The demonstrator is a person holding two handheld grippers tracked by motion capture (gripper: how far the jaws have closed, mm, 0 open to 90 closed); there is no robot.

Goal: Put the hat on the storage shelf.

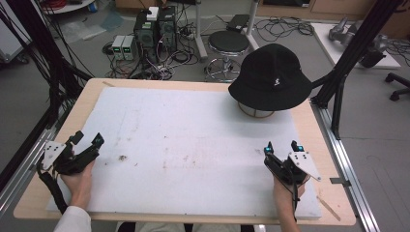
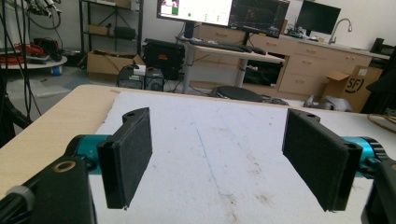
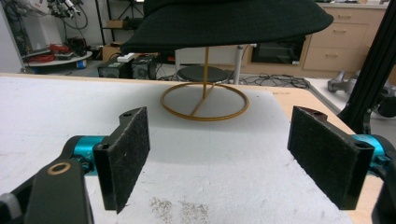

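A black bucket hat [image 1: 270, 77] rests on a gold wire stand [image 1: 256, 112] at the far right of the white foam mat [image 1: 193, 140]. In the right gripper view the hat [image 3: 224, 21] hangs above the stand's ring base [image 3: 204, 102], straight ahead of the jaws. My right gripper [image 1: 281, 147] stands open near the mat's front right, well short of the hat, with nothing between its pads [image 3: 128, 154]. My left gripper [image 1: 86, 139] is open at the mat's front left, its pads [image 2: 130, 154] wide apart over bare foam.
The wooden table [image 1: 87, 96] borders the mat. Beyond the far edge are a round stool [image 1: 228, 43], computer boxes [image 1: 154, 29] and tangled cables on the floor. A black frame post [image 1: 348, 58] rises at the right rear. Brown stains [image 1: 122, 157] mark the mat.
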